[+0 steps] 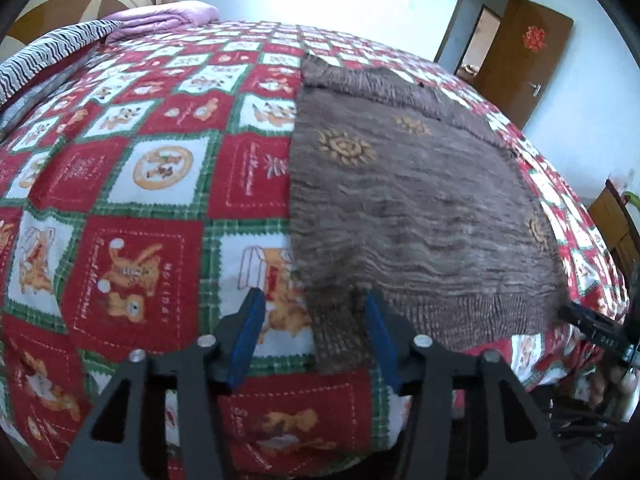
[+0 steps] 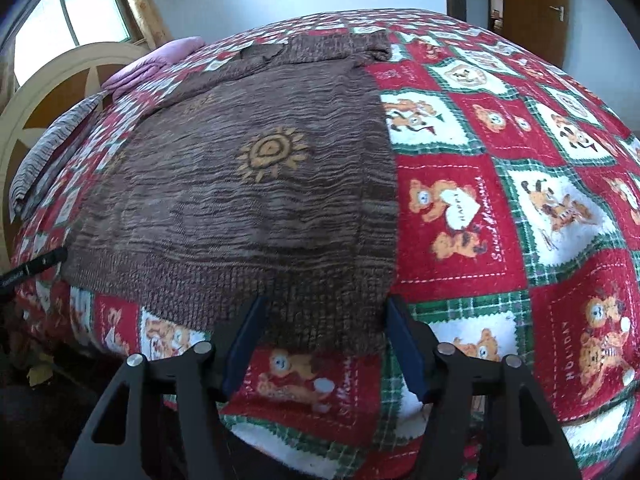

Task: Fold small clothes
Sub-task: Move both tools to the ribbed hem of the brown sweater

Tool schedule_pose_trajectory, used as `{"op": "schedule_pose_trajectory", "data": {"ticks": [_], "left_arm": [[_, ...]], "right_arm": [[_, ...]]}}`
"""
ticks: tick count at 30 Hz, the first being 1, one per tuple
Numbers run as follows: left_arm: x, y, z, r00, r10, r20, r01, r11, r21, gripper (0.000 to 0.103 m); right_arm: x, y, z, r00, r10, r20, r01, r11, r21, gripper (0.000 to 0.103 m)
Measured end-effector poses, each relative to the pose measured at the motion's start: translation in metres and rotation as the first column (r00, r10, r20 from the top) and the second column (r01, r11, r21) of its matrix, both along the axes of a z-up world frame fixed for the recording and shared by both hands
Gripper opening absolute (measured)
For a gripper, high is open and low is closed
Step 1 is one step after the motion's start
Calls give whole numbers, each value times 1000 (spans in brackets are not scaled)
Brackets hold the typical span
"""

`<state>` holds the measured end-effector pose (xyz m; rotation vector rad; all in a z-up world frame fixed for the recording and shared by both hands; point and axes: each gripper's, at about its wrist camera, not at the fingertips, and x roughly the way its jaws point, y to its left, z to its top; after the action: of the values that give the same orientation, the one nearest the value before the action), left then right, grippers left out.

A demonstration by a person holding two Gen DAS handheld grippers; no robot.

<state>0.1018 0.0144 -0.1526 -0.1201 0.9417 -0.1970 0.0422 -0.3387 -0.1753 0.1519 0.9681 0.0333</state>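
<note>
Brown knit sweater [image 1: 416, 208] with sun prints lies flat on the quilt [image 1: 132, 208]; left gripper [image 1: 316, 320] and right gripper [image 2: 324, 320] both hang open over its hem corners.

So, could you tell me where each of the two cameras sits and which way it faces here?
Left wrist view: sits on the left gripper, looking down over the near left corner of the brown sweater on the patchwork bedspread; its blue pads show, and the right gripper at the far edge.
Right wrist view: sits on the right gripper, looking down at the sweater's near right corner; its pads show.
Shared: sweater, bedspread, purple quilt, wooden door.
</note>
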Motion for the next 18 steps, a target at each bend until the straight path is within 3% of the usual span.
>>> {"op": "schedule_pose_trajectory", "data": {"ticks": [4, 7, 10, 13, 16, 18], "left_arm": [[4, 5, -9, 999, -7, -52, 5, 999, -46, 54], [2, 14, -1, 1000, 10, -19, -12, 996, -83, 54], [4, 13, -1, 1000, 0, -15, -1, 998, -67, 53], [4, 1, -11, 998, -38, -44, 36, 998, -44, 41], [0, -15, -13, 998, -68, -7, 68, 997, 44, 36], [1, -17, -15, 997, -82, -12, 82, 996, 46, 16]], "right_arm": [[0, -1, -2, 1000, 1, -6, -1, 1000, 4, 51], [-3, -5, 1, 1000, 3, -1, -3, 1000, 27, 37], [-5, -11, 3, 1000, -9, 9, 8, 999, 46, 36], [-5, -11, 1, 1000, -6, 6, 6, 999, 54, 36], [-6, -5, 2, 1000, 13, 19, -14, 999, 46, 36], [-6, -1, 1, 999, 30, 28, -31, 999, 36, 32]]}}
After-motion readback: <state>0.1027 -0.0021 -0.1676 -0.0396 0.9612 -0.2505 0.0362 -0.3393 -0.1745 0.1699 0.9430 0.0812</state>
